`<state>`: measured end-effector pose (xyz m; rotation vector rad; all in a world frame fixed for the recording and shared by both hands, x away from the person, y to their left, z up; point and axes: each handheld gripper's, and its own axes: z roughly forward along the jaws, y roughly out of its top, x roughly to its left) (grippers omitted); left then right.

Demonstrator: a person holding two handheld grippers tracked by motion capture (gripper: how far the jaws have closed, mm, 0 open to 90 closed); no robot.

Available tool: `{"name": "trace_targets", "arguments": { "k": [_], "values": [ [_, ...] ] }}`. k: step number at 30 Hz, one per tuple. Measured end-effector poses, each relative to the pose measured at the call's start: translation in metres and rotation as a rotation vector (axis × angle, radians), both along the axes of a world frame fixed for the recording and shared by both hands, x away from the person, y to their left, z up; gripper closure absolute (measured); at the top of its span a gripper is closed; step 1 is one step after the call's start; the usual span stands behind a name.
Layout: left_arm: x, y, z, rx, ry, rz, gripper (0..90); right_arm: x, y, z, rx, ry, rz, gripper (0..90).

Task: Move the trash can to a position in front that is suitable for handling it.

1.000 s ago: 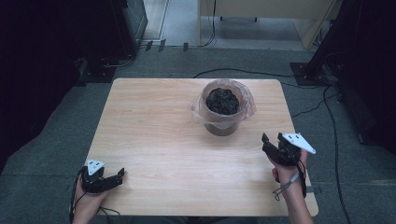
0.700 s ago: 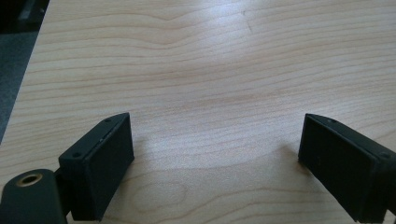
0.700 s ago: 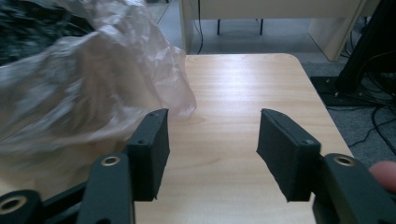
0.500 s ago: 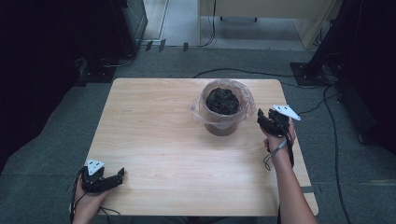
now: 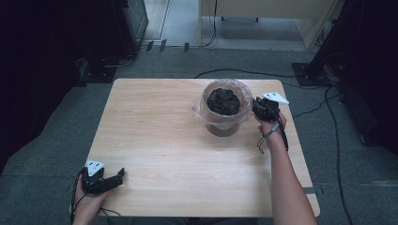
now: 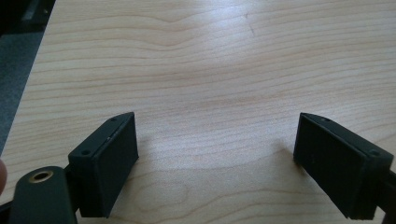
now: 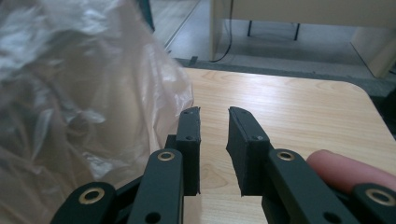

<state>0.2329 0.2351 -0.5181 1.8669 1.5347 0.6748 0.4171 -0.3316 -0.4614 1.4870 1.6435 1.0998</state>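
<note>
Around the table (image 5: pixel 164 140) lies grey carpet, with black cables (image 5: pixel 244 72) trailing over the floor beyond its far edge and down its right side, dark equipment at the far left and right, and a pale wooden cabinet (image 5: pixel 267 21) at the far end of the room. On the wooden table, toward its far right, stands a pot (image 5: pixel 224 117) lined with a clear plastic bag (image 5: pixel 199 110) whose crumpled rim folds out over the sides; a dark clump of something sits inside, too blurred to name.

The right hand-held gripper (image 5: pixel 261 107) is just beside the pot's right side, at rim height. In the right gripper view its jaws stand narrowly apart with bare table showing between them, pinching nothing, and the bag's loose plastic (image 7: pixel 93 93) billows immediately to the left of the left jaw; whether it touches cannot be told.

The left hand-held gripper (image 5: pixel 112 177) rests at the near left corner of the table, well apart from the pot. Its jaws are spread wide over bare wood (image 6: pixel 210 93).
</note>
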Motion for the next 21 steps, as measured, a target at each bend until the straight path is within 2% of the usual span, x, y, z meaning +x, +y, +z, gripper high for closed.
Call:
{"name": "trace_targets", "arguments": {
  "k": [3,10,15,21],
  "values": [
    [0.0,0.001,0.0,-0.005,-0.007,0.002,13.5,0.002,0.004,-0.002,-0.003,0.006,0.033,75.3],
    [0.001,-0.002,0.003,-0.007,-0.044,0.001,13.5,0.0,0.013,-0.001,0.003,0.001,0.07,75.1],
    [0.009,-0.016,0.011,0.018,-0.074,-0.041,13.5,-0.002,0.013,0.001,0.021,0.008,0.086,74.8],
    [0.024,-0.035,0.027,-0.009,-0.088,-0.08,13.5,-0.004,0.014,0.003,0.028,0.014,0.101,75.3]
  ]
}}
